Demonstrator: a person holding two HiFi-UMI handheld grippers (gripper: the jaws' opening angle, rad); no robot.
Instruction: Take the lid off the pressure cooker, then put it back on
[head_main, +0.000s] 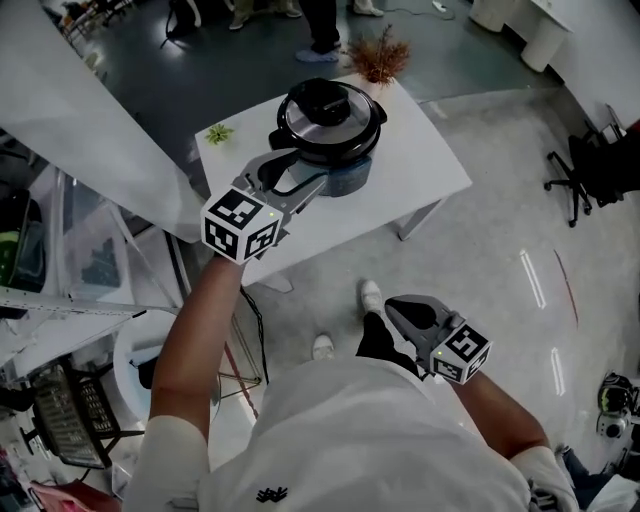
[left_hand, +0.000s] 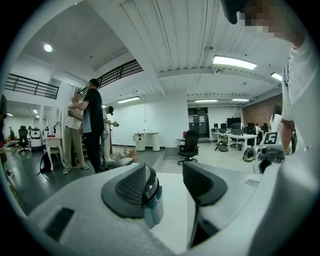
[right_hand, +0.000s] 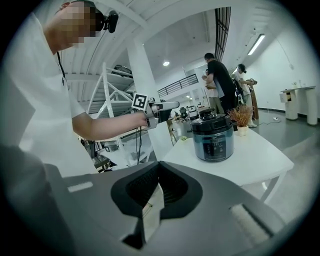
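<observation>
White short-sleeved shirt (head_main: 370, 440); left gripper (head_main: 300, 172) and right gripper (head_main: 395, 308) are grey.

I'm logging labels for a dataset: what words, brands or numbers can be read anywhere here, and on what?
None can be read.
Pressure cooker front panel: print too small and blurred.
Shirt emblem: too small to read.
Marker cubes: square patterns only, no words.

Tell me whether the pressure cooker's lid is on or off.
On. The lid sits level atop the pressure cooker, which stands on the white table.
</observation>
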